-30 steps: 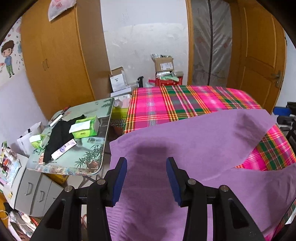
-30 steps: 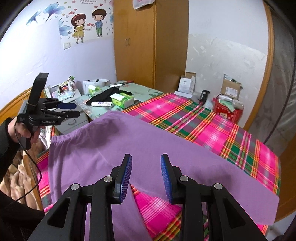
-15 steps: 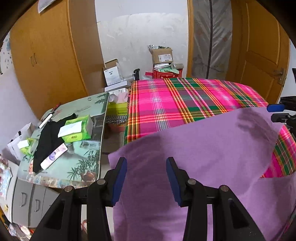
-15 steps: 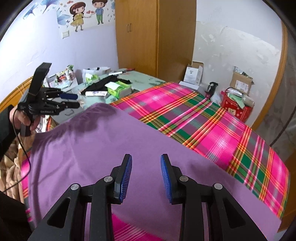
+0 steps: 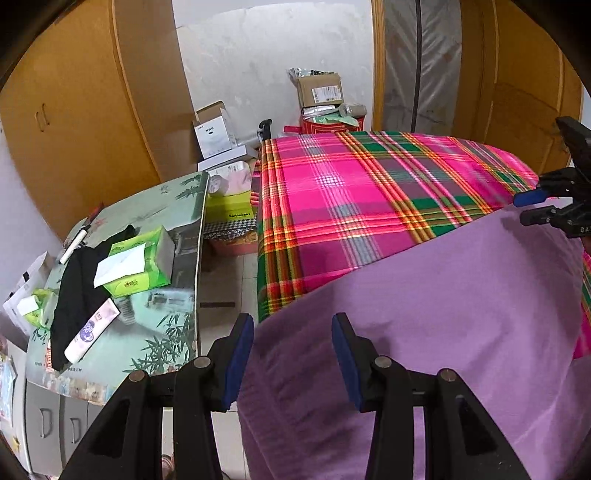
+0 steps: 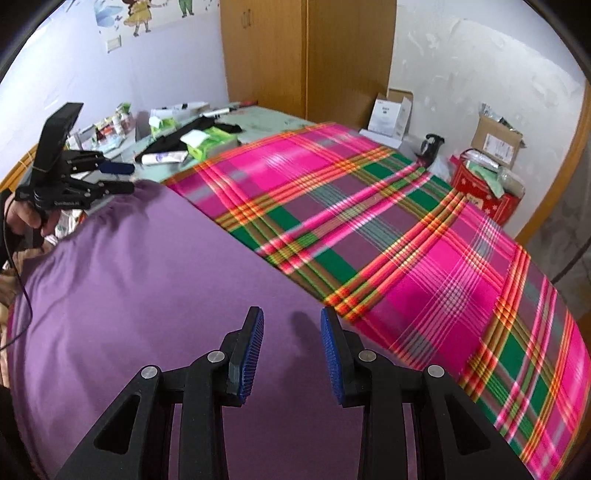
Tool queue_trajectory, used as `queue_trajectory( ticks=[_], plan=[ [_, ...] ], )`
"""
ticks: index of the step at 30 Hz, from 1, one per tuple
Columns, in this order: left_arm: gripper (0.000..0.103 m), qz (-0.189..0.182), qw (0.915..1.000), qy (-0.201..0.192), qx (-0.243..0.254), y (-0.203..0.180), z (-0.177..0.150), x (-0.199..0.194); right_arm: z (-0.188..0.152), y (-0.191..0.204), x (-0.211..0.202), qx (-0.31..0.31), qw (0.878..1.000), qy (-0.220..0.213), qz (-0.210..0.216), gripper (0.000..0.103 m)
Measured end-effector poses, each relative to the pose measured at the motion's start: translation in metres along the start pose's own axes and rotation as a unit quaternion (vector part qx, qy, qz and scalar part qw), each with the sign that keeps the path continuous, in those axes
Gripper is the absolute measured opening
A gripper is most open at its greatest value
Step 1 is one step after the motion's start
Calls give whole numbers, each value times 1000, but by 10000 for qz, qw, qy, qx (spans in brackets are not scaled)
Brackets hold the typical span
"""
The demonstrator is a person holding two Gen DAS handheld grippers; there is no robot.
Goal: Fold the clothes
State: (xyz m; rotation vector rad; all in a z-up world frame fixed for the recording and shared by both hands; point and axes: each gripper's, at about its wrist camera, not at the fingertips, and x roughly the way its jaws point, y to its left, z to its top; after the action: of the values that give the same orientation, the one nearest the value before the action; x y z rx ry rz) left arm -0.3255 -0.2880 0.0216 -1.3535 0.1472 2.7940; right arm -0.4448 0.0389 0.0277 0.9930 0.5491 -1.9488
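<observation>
cloth (image 5: 461, 314) hides its near edge beneath both spread claws, left (image 5: 291, 356) and right (image 6: 291, 354).

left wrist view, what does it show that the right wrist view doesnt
Only the left wrist view shows the wooden door, the grey drawers under the side table, and the right tool from the side.
Only the right wrist view shows the cartoon wall sticker and a hand holding the left tool.
Both show the purple cloth, plaid sheet, green tissue box and wardrobe.
</observation>
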Motion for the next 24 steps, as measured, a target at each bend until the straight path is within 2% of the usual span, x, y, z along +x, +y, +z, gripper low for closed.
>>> queue_trajectory(
  ticks=[7, 14, 20, 22, 24],
  plan=[
    [45, -104, 9999, 115, -4, 10, 1, 16, -1, -18, 17, -15, 9998, 163, 136, 33],
    [45, -124, 9995, 240, 148, 4, 4, 28, -3, -23, 25, -57, 9993, 269, 252, 33],
    [45, -168, 9997, 182, 60, 5, 5, 32, -4, -26, 32, -69, 9989, 334, 307, 33],
    [42, -229, 9996, 155, 54, 5, 3, 31, -4, -28, 33, -16, 9989, 313, 357, 33],
    [34, -312, 9994, 137, 86, 5, 2, 30, -4, -30, 34, 18, 9988, 290, 404, 33]
  ],
)
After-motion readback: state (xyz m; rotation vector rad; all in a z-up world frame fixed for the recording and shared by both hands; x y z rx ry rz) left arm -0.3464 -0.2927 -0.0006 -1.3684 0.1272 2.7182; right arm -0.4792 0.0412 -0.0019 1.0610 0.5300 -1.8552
